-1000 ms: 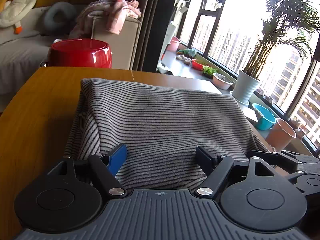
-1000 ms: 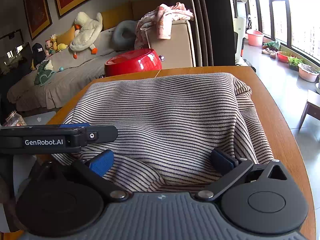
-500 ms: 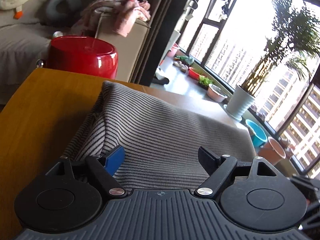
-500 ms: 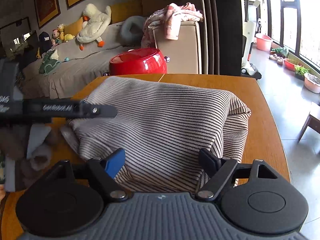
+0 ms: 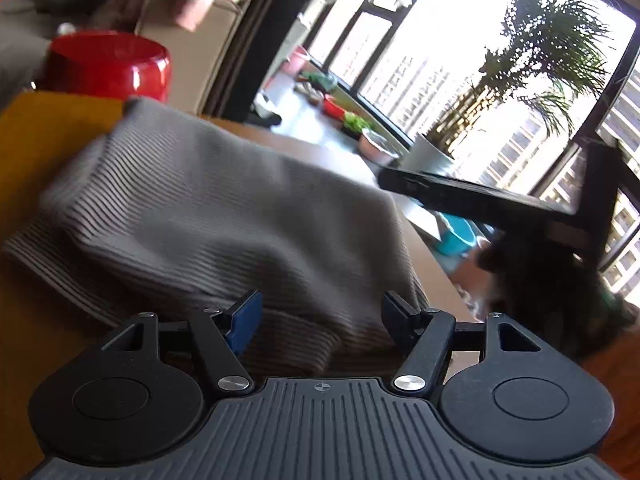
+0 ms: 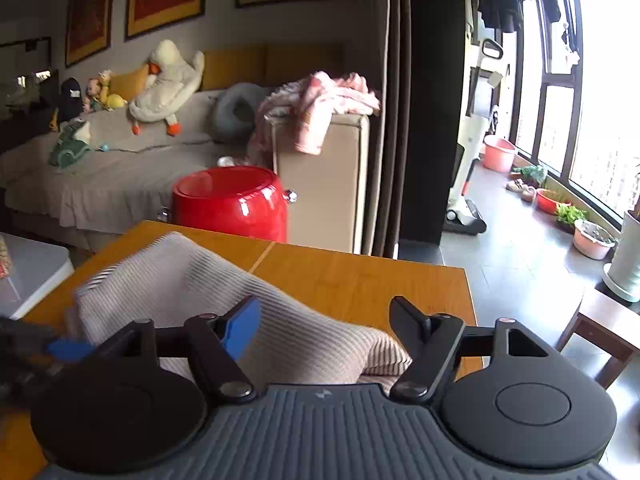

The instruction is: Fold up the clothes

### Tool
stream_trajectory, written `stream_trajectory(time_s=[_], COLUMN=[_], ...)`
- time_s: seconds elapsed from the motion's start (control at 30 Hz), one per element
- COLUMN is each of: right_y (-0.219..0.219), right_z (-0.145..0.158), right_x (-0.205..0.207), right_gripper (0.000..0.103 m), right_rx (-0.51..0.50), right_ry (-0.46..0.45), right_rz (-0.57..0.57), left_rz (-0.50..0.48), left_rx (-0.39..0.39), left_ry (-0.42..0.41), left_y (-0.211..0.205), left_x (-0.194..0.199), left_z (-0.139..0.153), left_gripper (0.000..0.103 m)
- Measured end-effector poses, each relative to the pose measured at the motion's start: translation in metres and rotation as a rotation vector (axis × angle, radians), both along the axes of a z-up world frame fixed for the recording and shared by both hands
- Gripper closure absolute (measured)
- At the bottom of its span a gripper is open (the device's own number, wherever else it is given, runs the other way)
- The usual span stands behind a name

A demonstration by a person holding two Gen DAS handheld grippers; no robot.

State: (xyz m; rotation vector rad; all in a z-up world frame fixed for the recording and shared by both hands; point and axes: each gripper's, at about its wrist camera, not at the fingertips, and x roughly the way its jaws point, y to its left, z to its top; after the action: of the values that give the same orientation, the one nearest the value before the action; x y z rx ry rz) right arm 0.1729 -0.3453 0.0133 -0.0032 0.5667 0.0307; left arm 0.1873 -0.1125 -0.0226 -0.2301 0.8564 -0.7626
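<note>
A grey-and-white striped garment [image 5: 224, 216] lies folded in a thick bundle on the wooden table [image 5: 44, 132]. My left gripper [image 5: 320, 316] is open just above the bundle's near edge, with cloth showing between its spread fingers but not pinched. In the right wrist view the striped garment [image 6: 192, 280] sits at the table's left side. My right gripper [image 6: 324, 324] is open over its near right corner, gripping nothing. The left gripper's blue pad [image 6: 64, 348] shows at the far left. The right gripper's black body [image 5: 480, 196] crosses the left wrist view, which is motion-blurred.
A red round pot [image 6: 232, 200] stands beyond the table's far edge, beside a beige box draped with pink clothes [image 6: 320, 100]. A sofa with a plush duck [image 6: 168, 76] is behind. Bare table [image 6: 360, 276] extends right of the garment. Plant pots [image 6: 592, 240] line the window.
Both grippers have drawn back and swung off the garment. In the right wrist view the bundle now sits further left and looks smaller. The left view has tilted and blurred.
</note>
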Motion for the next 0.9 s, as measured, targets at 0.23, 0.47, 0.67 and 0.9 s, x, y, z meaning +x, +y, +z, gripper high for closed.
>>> stream_trajectory(time_s=[0.23, 0.47, 0.67, 0.9], right_y=[0.008, 0.029, 0.043, 0.048], right_z=[-0.024, -0.032, 0.006, -0.047], right_x=[-0.042, -0.103, -0.135, -0.114], right_gripper=[0.04, 0.035, 0.036, 0.028], right_rx=[0.067, 0.069, -0.102, -0.123], right_ry=[0.108, 0.208, 0.07, 0.203], right_rz=[0.054, 0.185, 0.239, 0.252], left_rz=[0.087, 0.136, 0.041, -0.083], left_rx=[0.044, 0.097, 0.072, 0.148], left_ry=[-0.009, -0.062, -0.216, -0.206], left_y=[0.027, 0.041, 0.03, -0.006], left_x=[0.033, 0.047, 0.001, -0.024], left_z=[-0.005, 0.001, 0.038, 0.013], left_gripper=[0.046, 0.037, 0.035, 0.037])
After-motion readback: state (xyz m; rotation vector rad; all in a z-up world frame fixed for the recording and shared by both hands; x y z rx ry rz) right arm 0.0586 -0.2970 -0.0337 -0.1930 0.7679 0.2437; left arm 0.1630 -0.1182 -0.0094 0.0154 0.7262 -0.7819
